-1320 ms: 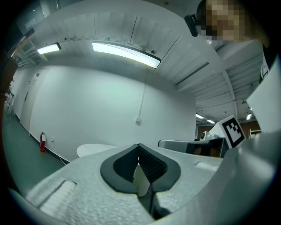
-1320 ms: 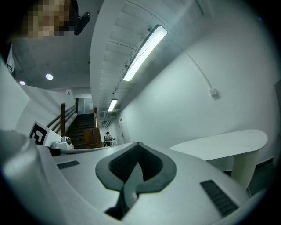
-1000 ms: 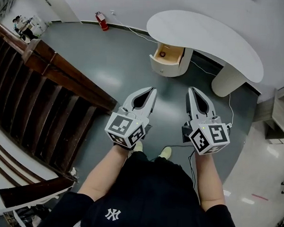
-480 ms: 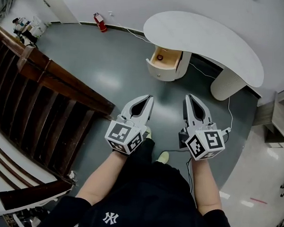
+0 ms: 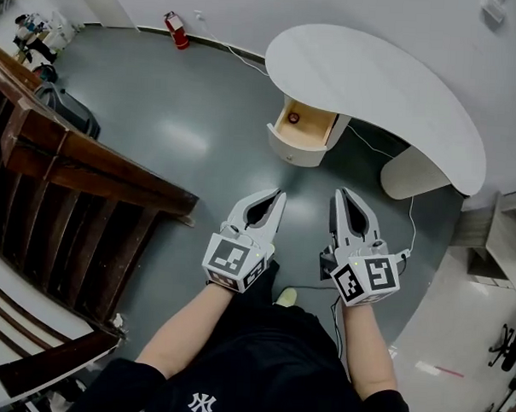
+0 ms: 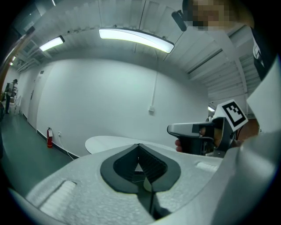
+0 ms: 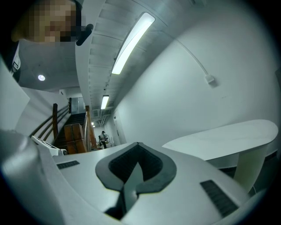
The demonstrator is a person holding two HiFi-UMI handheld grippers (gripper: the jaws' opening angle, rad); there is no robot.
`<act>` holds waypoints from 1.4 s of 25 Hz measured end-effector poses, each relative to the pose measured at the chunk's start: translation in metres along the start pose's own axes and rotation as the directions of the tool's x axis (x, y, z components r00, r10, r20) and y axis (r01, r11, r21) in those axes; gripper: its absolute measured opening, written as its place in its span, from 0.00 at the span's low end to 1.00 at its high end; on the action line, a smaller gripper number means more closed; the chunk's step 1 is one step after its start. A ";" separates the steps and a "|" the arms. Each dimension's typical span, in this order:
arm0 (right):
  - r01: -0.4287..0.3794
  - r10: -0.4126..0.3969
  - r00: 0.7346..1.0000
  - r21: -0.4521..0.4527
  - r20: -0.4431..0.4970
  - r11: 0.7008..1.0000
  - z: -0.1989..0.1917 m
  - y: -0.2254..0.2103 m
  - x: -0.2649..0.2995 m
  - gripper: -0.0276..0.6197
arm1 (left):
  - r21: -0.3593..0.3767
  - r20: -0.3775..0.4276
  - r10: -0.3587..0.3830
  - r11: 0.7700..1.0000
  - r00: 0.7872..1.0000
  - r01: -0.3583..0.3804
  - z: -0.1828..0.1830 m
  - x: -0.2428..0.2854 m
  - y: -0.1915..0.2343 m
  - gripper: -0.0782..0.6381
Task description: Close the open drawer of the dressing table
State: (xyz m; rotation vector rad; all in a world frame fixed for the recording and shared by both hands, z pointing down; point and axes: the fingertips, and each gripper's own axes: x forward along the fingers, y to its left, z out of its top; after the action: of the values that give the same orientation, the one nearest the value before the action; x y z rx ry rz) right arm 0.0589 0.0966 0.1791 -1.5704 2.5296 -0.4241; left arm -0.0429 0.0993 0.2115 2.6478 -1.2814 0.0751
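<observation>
The white dressing table (image 5: 374, 78) stands by the far wall, its curved top also showing in the left gripper view (image 6: 109, 143) and the right gripper view (image 7: 228, 136). Its drawer (image 5: 304, 133) is pulled out toward me, and a small red object (image 5: 293, 119) lies inside. My left gripper (image 5: 280, 194) and right gripper (image 5: 337, 194) hover side by side over the floor, short of the drawer front and touching nothing. Both are shut and empty. The right gripper (image 6: 197, 136) also shows in the left gripper view.
A dark wooden stair railing (image 5: 89, 168) runs along the left. A red fire extinguisher (image 5: 172, 28) stands at the far wall. The table's round pedestal (image 5: 405, 171) is to the right of the drawer, with a cable (image 5: 411, 225) on the floor beside it.
Both grippers have moved forward and a little down, side by side. The table and open drawer now sit nearer in the head view. Both grippers stay shut.
</observation>
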 end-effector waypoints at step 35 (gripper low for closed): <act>-0.003 -0.010 0.984 -0.071 -0.176 0.997 -0.220 -0.161 0.231 0.07 | -0.035 -0.301 0.067 0.996 0.951 -0.081 -0.339 0.224 0.184 0.23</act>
State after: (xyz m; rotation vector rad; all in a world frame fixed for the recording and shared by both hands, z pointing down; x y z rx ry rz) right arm 0.0358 -0.1407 0.4451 -1.6300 2.7011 -0.4995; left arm -0.0336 -0.1169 0.6010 2.4299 -1.2610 0.4348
